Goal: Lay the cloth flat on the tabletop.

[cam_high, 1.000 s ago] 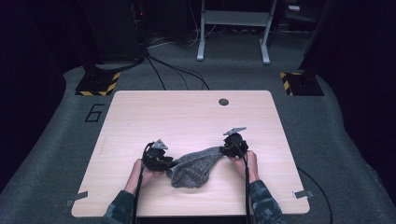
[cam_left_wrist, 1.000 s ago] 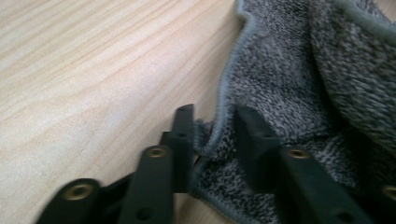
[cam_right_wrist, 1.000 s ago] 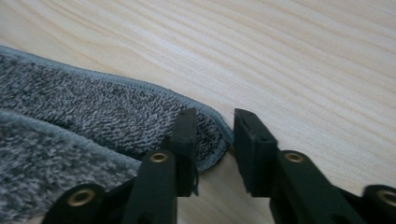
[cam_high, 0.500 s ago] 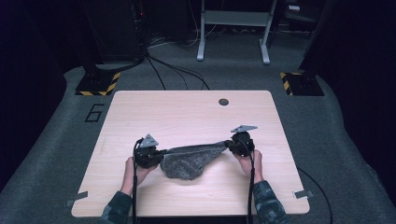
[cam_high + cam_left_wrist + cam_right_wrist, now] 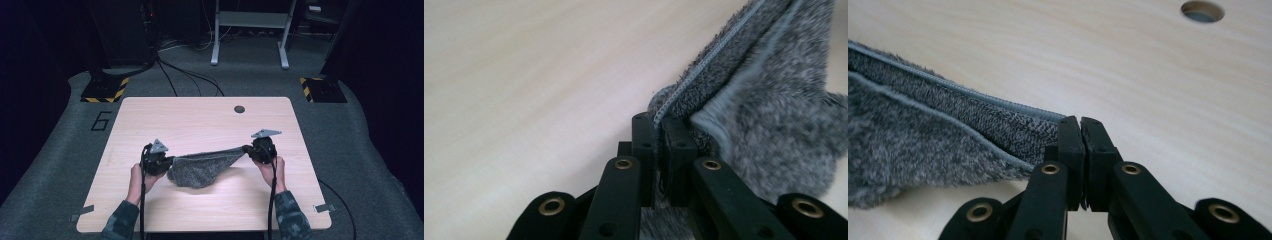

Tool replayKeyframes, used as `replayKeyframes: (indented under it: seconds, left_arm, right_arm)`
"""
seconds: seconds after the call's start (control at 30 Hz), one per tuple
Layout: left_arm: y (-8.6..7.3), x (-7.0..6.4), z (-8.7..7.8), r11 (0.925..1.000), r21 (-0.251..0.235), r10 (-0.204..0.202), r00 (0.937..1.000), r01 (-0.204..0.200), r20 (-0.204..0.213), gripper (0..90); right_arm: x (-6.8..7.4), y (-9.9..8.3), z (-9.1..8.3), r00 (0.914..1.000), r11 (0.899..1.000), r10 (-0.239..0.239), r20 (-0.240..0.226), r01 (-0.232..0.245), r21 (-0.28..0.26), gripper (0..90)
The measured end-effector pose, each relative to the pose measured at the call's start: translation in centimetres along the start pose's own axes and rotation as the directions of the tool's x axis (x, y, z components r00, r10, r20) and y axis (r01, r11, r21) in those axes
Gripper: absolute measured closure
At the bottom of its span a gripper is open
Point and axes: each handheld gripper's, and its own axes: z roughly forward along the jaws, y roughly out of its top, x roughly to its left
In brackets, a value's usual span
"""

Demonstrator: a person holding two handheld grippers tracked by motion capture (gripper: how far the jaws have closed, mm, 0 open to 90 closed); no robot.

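- The grey towel [image 5: 205,167] hangs stretched over the bench [image 5: 200,117], nearer the person than its round hole [image 5: 239,109].
- Left tool [image 5: 167,162] pinches the towel's left corner.
- Right tool [image 5: 246,149] pinches its right corner.

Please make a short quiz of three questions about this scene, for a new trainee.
1. True or false: both claws are shut on the grey towel.
2. Which part of the towel does the left claw hold: A) stitched hem, B) middle, C) a loop tag?
3. Fill in: the towel's top edge is stretched between the left claw and the ____ claw, above the table.

Key: 1 true; 2 A; 3 right.
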Motion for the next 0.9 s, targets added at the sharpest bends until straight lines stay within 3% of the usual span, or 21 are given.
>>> replayKeyframes:
  seconds: [0.03, 0.07, 0.1, 0.17, 0.2, 0.27, 0.33, 0.37, 0.43, 0.5, 0.53, 0.57, 0.6, 0.7, 0.73, 0.77, 0.83, 0.9]
  left_arm:
    - [1.6, 0.7, 0.3, 0.9998, -0.018, -0.001, 0.9994, 0.001, -0.036, 86.4]
    - [4.3, 1.9, 0.3, 0.9994, -0.035, 0.004, 0.9963, -0.007, -0.086, 86.6]
    - [6.6, 2.9, -0.2, 0.9978, -0.065, 0.007, 0.9912, -0.015, -0.132, 86.7]
    - [10.9, 4.0, -2.3, 0.9849, -0.172, -0.016, 0.9805, -0.019, -0.196, 86.8]
    - [12.5, 4.0, -3.7, 0.9761, -0.210, 0.004, 0.9726, -0.054, -0.233, 86.9]
    - [13.9, 3.3, -5.9, 0.9614, -0.254, 0.035, 0.9627, -0.105, -0.268, 86.8]
    - [13.3, 2.5, -7.2, 0.9506, -0.274, 0.066, 0.9567, -0.146, -0.283, 86.7]
    - [12.4, 2.0, -7.6, 0.9461, -0.282, 0.076, 0.9560, -0.159, -0.283, 86.7]
    - [9.7, 0.8, -7.5, 0.9480, -0.264, 0.108, 0.9601, -0.177, -0.258, 86.4]
    - [7.1, -0.1, -6.7, 0.9554, -0.224, 0.137, 0.9615, -0.192, -0.238, 86.1]
    - [5.1, -0.8, -5.8, 0.9636, -0.194, 0.144, 0.9680, -0.185, -0.205, 85.9]
    - [3.9, -1.3, -5.3, 0.9675, -0.167, 0.156, 0.9682, -0.189, -0.196, 85.7]
    - [1.9, -2.0, -4.4, 0.9737, -0.140, 0.156, 0.9740, -0.180, -0.164, 85.4]
    - [-2.6, -3.6, -2.3, 0.9893, -0.054, 0.131, 0.9877, -0.135, -0.086, 83.5]
    - [-3.4, -3.9, -2.0, 0.9926, -0.046, 0.110, 0.9924, -0.113, -0.056, 76.4]
    - [-4.4, -4.3, -1.7, 0.9943, -0.024, 0.103, 0.9941, -0.104, -0.035, 76.4]
    - [-5.8, -4.8, -1.7, 0.9970, -0.008, 0.078, 0.9969, -0.077, 0.014, 65.3]
    - [-6.5, -5.1, -2.5, 0.9986, -0.013, 0.051, 0.9985, -0.050, 0.019, 53.4]
  right_arm:
    - [-0.4, 0.9, 0.2, 0.9999, 1.000, 0.000, 0.017, 0.000, -0.007, 88.7]
    - [-0.9, 2.6, 0.4, 0.9993, 1.000, -0.015, 0.035, 0.016, -0.017, 88.8]
    - [-1.6, 5.4, 0.3, 0.9978, 0.998, -0.025, 0.061, 0.028, -0.051, 88.9]
    - [-2.3, 10.2, -1.4, 0.9960, 0.992, -0.015, 0.088, 0.026, -0.124, 88.9]
    - [-2.3, 12.3, -2.7, 0.9954, 0.984, -0.012, 0.095, 0.029, -0.176, 89.0]
    - [-1.8, 15.2, -5.4, 0.9938, 0.969, -0.035, 0.105, 0.060, -0.240, 88.9]
    - [-1.0, 15.9, -7.1, 0.9919, 0.960, -0.066, 0.108, 0.093, -0.266, 88.8]
    - [-0.5, 15.5, -7.8, 0.9902, 0.956, -0.091, 0.106, 0.117, -0.270, 88.7]
    - [0.4, 13.4, -8.4, 0.9874, 0.956, -0.132, 0.087, 0.150, -0.253, 88.4]
    - [1.0, 10.8, -8.1, 0.9864, 0.961, -0.154, 0.058, 0.163, -0.225, 88.2]
    - [1.3, 9.1, -7.7, 0.9862, 0.966, -0.160, 0.043, 0.165, -0.200, 88.0]
    - [1.6, 6.8, -7.0, 0.9843, 0.970, -0.174, 0.032, 0.177, -0.167, 87.8]
    - [1.7, 5.4, -6.5, 0.9868, 0.975, -0.162, 0.010, 0.161, -0.152, 87.6]
    - [2.4, 0.0, -4.5, 0.9870, 0.987, -0.152, -0.053, 0.148, -0.063, 85.8]
    - [3.1, -3.2, -3.4, 0.9847, 0.989, -0.145, -0.096, 0.146, 0.004, 81.6]
    - [3.1, -3.2, -3.4, 0.9847, 0.989, -0.145, -0.096, 0.146, 0.004, 81.6]
    - [3.5, -5.6, -3.0, 0.9812, 0.990, -0.126, -0.146, 0.134, 0.041, 72.2]
    - [3.3, -6.9, -3.4, 0.9781, 0.995, -0.095, -0.185, 0.101, 0.026, 62.3]
